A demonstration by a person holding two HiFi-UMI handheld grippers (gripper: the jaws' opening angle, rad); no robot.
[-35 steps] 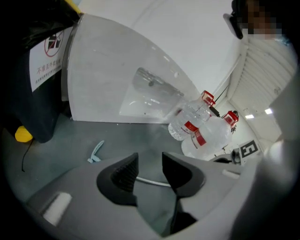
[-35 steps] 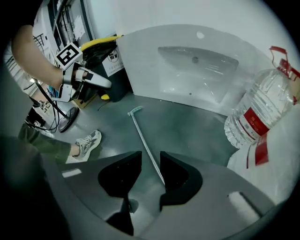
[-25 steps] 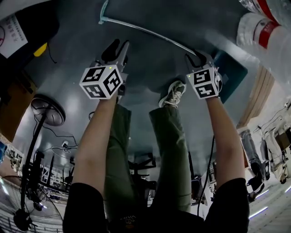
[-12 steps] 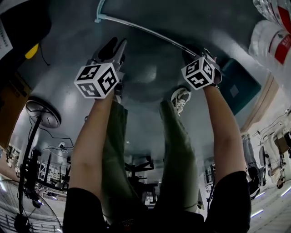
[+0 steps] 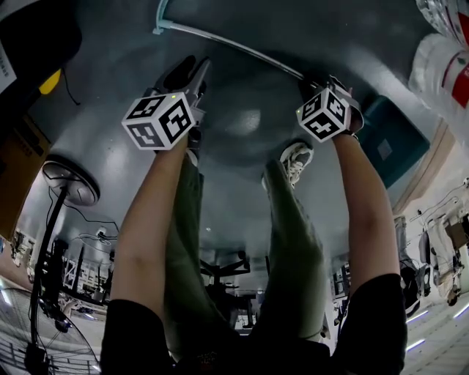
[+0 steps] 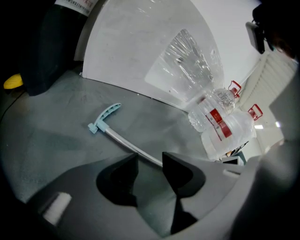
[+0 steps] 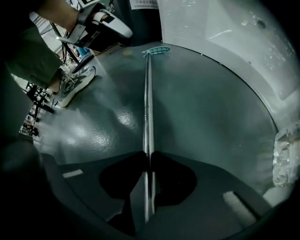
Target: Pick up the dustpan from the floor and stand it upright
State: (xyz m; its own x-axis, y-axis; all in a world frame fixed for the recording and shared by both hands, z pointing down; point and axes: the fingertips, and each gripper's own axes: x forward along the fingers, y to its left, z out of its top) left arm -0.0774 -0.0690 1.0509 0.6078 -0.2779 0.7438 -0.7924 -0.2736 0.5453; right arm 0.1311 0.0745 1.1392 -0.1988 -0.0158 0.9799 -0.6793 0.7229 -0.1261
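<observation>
The dustpan lies flat on the dark grey floor. Its teal pan (image 5: 381,139) is at the right and its long metal handle (image 5: 234,47) runs left to a teal grip (image 5: 160,18). My right gripper (image 5: 315,79) points steeply down over the handle near the pan. Its jaws are closing, and in the right gripper view the handle (image 7: 147,108) runs straight between the tips of that gripper (image 7: 148,154), touching both. My left gripper (image 5: 192,72) hovers open just short of the handle (image 6: 124,143). Only floor shows between the tips of the left gripper (image 6: 150,159).
Large clear water bottles (image 6: 220,122) with red labels lie at the right against a white curved panel (image 6: 140,47). The person's shoe (image 5: 297,160) stands just behind my right gripper. A fan's round base (image 5: 69,183) and a cardboard box (image 5: 15,168) are at the left.
Both grippers have dropped toward the floor. The right one has rolled, its marker cube turning, and has come down onto the handle near the pan.
</observation>
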